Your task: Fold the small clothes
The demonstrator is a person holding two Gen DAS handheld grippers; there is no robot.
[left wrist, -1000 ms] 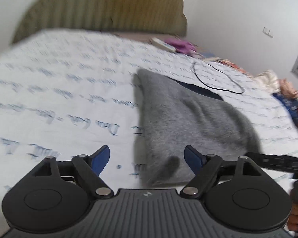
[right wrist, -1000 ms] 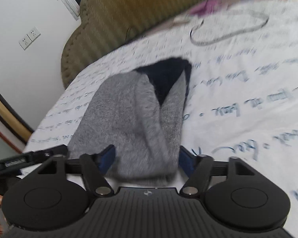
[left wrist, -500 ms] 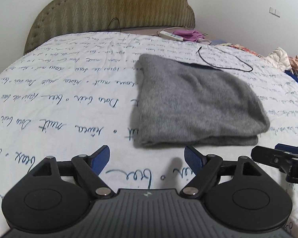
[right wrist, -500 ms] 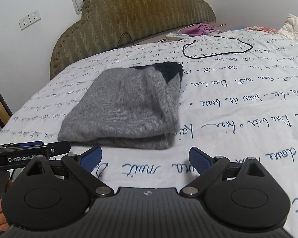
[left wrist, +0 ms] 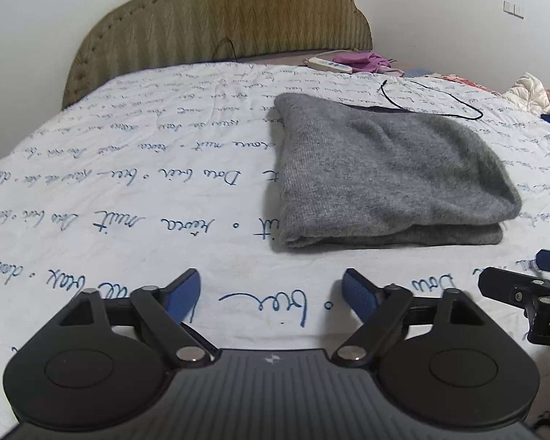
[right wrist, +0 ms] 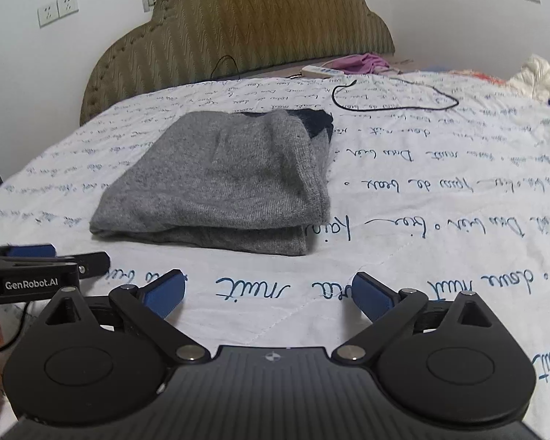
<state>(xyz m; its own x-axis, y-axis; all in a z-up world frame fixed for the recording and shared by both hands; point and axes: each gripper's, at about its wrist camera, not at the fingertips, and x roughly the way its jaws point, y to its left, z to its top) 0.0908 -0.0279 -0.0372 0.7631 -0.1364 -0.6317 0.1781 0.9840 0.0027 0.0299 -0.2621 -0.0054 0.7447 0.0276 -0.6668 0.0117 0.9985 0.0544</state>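
A grey knitted garment [left wrist: 381,172] [right wrist: 231,179] lies folded on the white bedspread, a dark navy part showing at its far end [right wrist: 317,121]. My left gripper [left wrist: 271,289] hovers short of its near edge; its jaws are opening and nothing is between the blue pads. In the right wrist view my right gripper [right wrist: 269,288] also sits back from the garment, jaws opening, only bedspread between them. The other gripper shows at each view's side edge: the right one [left wrist: 531,289] and the left one [right wrist: 44,267].
The bedspread [left wrist: 128,190] carries blue handwriting print. A black cable [right wrist: 396,97] loops beyond the garment. A white power strip [left wrist: 330,64] and purple cloth [left wrist: 363,60] lie by the olive headboard [left wrist: 220,18]. Loose clothes [left wrist: 531,90] pile at the right edge.
Both grippers have drawn back from the garment's near edge and let it go; it now lies folded flat. The right jaws have opened much wider, the left slightly.
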